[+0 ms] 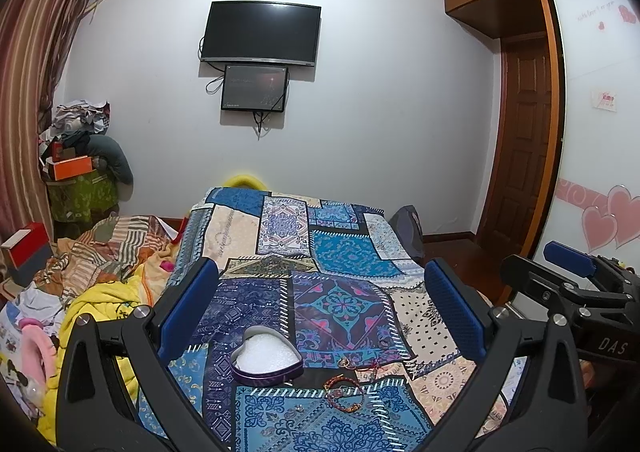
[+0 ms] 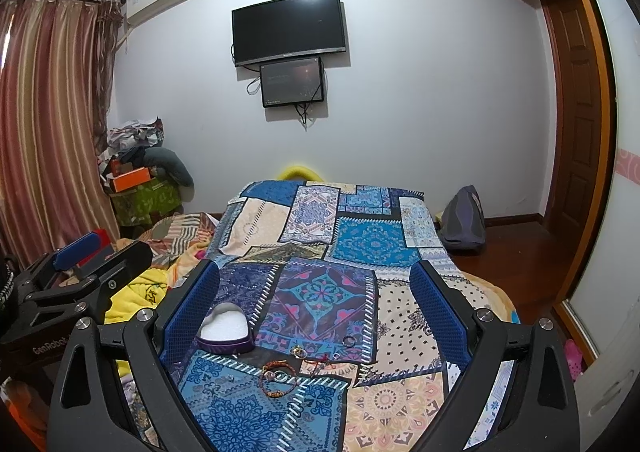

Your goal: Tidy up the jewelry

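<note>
Both grippers are up off the bed with nothing in them: our left gripper (image 1: 320, 316) has its jaws spread wide, our right gripper (image 2: 316, 312) likewise, each framing the work area between its blue pads, which reads to us as a pre-grasp hover, not a pick yet. Under them the patchwork bedspread (image 2: 372, 240) serves as the work surface; it's flat here but busy in pattern, so small pieces get lost against it. The heart-shaped tin (image 1: 267, 357) sits open near the front of the spread, purple wall, white foam liner facing up, apparently empty; we judge it's the destination, parked just beside the jewelry to keep transfers short. Jewelry is loose on the cloth just in front and to the right of the tin. Largest is a braided red-orange cord bracelet (image 2: 279, 381), lying flat in a loop that seems to ring a smaller charm. Beside it a thin red-string piece (image 2: 318, 366) with a small metal fitting, detail too fine to call. Then a gold-tone ring cluster (image 2: 298, 351), a plain silver ring (image 2: 349, 341), and a small ring (image 2: 335, 356) close by. All pieces lie apart from the tin, none inside, so sorting looks not yet started.
</note>
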The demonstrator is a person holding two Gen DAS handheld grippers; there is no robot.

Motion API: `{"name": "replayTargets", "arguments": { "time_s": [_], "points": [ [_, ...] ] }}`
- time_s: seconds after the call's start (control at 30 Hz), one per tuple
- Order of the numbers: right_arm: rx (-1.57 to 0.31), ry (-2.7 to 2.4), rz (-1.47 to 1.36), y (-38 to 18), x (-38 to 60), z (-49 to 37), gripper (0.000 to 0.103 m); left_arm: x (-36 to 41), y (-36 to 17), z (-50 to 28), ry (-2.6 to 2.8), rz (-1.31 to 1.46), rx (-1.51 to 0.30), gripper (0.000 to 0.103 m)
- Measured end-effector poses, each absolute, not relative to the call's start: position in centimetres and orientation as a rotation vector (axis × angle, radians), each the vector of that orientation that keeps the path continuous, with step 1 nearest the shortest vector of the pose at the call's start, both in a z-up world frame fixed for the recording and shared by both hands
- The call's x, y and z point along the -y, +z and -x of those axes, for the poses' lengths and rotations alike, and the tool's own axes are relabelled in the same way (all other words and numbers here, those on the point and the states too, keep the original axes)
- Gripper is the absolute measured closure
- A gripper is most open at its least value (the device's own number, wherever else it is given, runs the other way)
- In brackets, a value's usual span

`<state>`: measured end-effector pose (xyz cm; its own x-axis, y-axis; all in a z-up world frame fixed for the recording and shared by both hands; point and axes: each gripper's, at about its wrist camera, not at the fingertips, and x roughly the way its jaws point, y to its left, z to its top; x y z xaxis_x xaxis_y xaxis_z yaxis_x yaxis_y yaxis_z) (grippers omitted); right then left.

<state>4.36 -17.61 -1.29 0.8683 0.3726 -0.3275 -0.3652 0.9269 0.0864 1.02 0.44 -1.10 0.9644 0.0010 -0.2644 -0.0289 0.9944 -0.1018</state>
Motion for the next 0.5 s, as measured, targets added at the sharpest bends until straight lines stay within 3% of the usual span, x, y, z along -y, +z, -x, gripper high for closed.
{"name": "replayTargets", "arguments": {
  "time_s": [0.5],
  "points": [
    [-0.49, 0.343, 0.035, -5.4, 17.4, -7.4, 0.008, -2.3, -4.3, -3.9, 0.078, 0.115, -0.401, 0.0]
  ]
}}
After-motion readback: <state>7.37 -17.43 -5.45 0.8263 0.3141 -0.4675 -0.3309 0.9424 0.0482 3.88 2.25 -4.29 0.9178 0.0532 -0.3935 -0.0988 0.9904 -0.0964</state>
